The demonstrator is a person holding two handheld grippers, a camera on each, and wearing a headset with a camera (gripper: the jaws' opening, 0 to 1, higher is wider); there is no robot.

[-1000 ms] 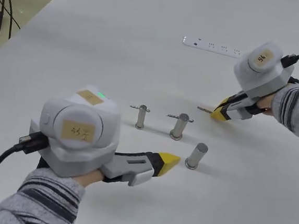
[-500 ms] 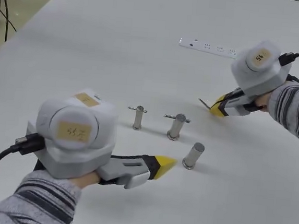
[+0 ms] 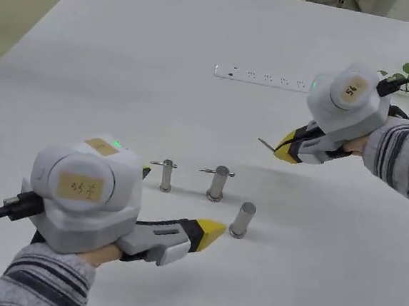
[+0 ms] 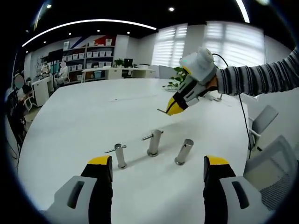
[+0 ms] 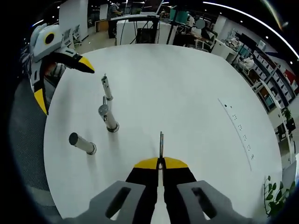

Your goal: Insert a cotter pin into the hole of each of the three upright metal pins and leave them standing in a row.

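A white table (image 3: 126,60) in an open office holds three upright metal pins (image 3: 217,183). The right gripper (image 5: 161,163) pinches a cotter pin (image 5: 161,142) aloft, right of them; the left gripper (image 4: 158,161) gapes open facing them.

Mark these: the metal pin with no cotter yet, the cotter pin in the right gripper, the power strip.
bare metal pin (image 3: 242,220): head view, mid-shaft.
cotter pin (image 5: 161,142): right gripper view, shank ahead of the jaws.
power strip (image 3: 265,77): head view, middle of top face.
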